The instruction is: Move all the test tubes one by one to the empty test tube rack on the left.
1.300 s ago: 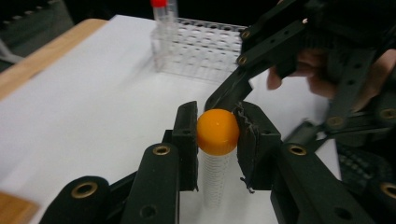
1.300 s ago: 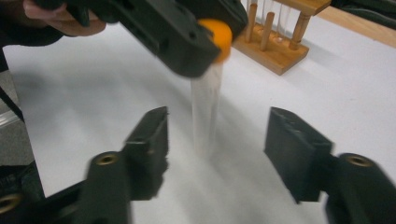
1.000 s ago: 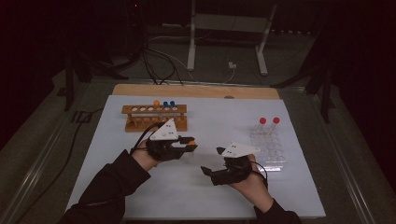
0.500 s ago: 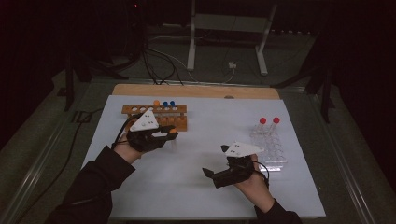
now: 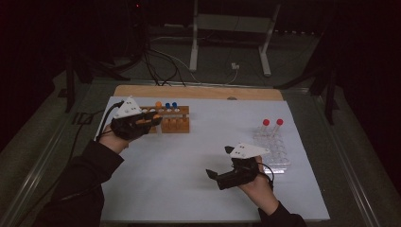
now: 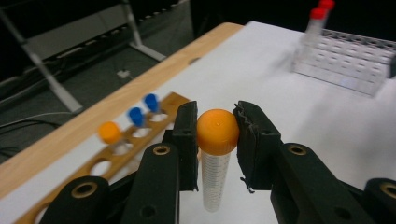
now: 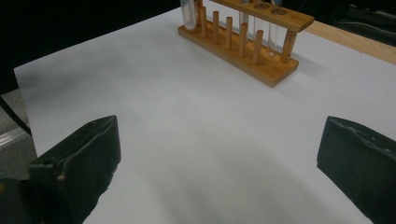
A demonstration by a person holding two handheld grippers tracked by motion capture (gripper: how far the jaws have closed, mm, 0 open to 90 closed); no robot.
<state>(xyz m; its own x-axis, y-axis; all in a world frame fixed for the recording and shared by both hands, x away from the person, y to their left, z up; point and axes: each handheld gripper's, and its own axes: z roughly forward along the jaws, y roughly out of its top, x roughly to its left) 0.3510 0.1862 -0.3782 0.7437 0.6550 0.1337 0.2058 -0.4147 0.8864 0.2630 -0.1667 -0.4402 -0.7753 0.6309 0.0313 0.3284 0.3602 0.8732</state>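
My left gripper [image 6: 217, 133] is shut on the orange cap of a clear graduated tube [image 6: 214, 182], which hangs upright below the jaws. In the high view the left gripper [image 5: 153, 120] hovers over the left end of the wooden tube rack [image 5: 177, 125]. That rack holds an orange-capped tube [image 6: 110, 132] and two blue-capped tubes [image 6: 136, 115]. My right gripper [image 5: 215, 177] stands open low over the white mat near the front middle, its jaws [image 7: 219, 154] wide apart with nothing between them, pointing toward the wooden rack [image 7: 243, 42].
A clear plastic rack [image 5: 274, 149] with two red-capped tubes [image 5: 265, 124] stands at the right of the white mat [image 5: 198, 156]. A wooden strip [image 5: 198, 92] runs along the table's far edge. Metal stand legs and cables lie on the floor beyond.
My left gripper has carried the orange-capped tube leftward and back, from the mat's middle to the wooden rack's left end. The right gripper has barely moved.
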